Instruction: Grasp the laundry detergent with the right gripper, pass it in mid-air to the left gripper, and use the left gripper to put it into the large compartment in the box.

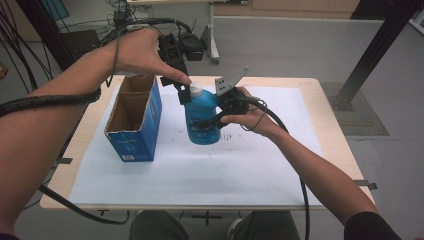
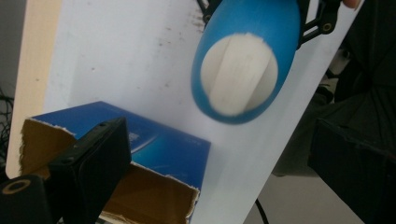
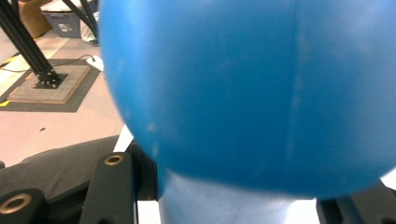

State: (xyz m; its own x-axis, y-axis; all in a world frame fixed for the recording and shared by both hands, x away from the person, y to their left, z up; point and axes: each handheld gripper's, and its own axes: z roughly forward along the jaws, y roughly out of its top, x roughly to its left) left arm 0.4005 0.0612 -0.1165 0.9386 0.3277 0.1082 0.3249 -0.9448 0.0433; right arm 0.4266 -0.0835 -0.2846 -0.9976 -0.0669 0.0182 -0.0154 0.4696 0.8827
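Note:
A blue bottle (image 1: 201, 112) with a white cap (image 1: 196, 89) stands upright over the white sheet (image 1: 200, 170); whether its base touches the sheet I cannot tell. My right gripper (image 1: 206, 123) comes in from the right and is shut on the bottle's body. The right gripper view puts the blue bottle (image 3: 243, 93) close up between the jaws of the right gripper (image 3: 233, 203). My left gripper (image 1: 183, 94) hangs just left of the cap, pointing down. Seen from the left gripper (image 2: 219, 140), its jaws stand wide apart with nothing between them, and the cap (image 2: 238, 74) lies below and ahead.
An open blue cardboard box (image 1: 134, 120) stands on the left of the sheet, its flaps torn; the left gripper view has the box (image 2: 154, 154) right under the jaw. Cables trail from both grippers. A black frame post (image 1: 372, 55) rises beyond the table's right corner.

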